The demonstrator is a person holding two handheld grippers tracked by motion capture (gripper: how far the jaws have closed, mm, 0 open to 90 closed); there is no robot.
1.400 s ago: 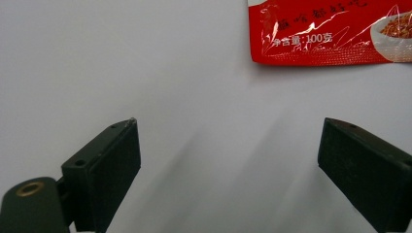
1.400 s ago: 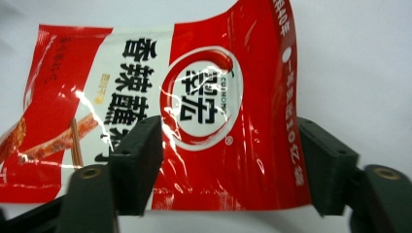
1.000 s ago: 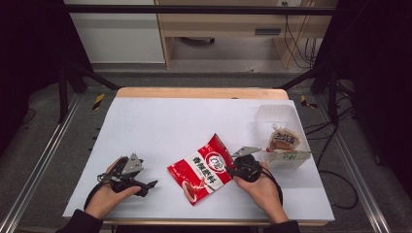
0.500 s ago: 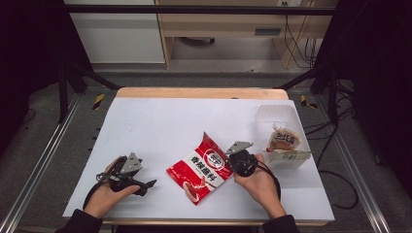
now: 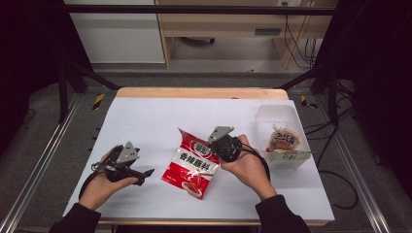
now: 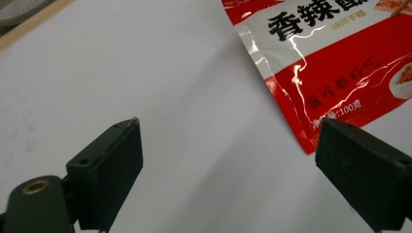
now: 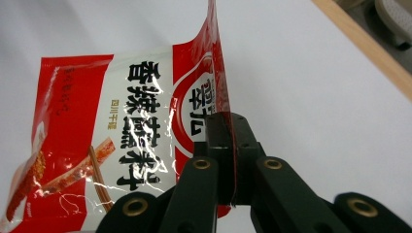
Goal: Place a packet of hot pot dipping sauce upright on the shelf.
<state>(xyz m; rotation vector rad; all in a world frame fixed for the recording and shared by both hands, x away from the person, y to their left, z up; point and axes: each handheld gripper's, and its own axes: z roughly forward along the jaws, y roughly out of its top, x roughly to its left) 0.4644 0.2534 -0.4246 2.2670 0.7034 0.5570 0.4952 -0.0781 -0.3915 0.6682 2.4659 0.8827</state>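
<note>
The right claw (image 7: 228,160) is clamped on the top edge of the red snack bag (image 7: 111,145). In the right gripper view its two black jaws stand together with the thin red film pinched between them, and the bag hangs away from the jaws to the left, with its printed face to the camera. The jaws have just been closing, with this edge between them. In the high view the right claw (image 5: 214,141) is near the middle of the worktop (image 5: 145,116). The right hand (image 5: 245,165) holds it from the right side, and the forearm comes in from the bottom edge. The upper right corner of the red snack bag (image 5: 192,162) is lifted at the claw, while its lower end is on the white surface.

The left claw (image 6: 233,160) has its jaws wide apart and nothing is between them. In the left gripper view a lower corner of the bag (image 6: 330,68) lies just beyond the right jaw. In the high view the left claw (image 5: 145,172) points to the right, near the bag but apart from it, and the left hand (image 5: 104,182) holds it low over the worktop.

At the right side of the worktop stands a clear plastic box (image 5: 277,114) with a small packet (image 5: 283,141) inside.
</note>
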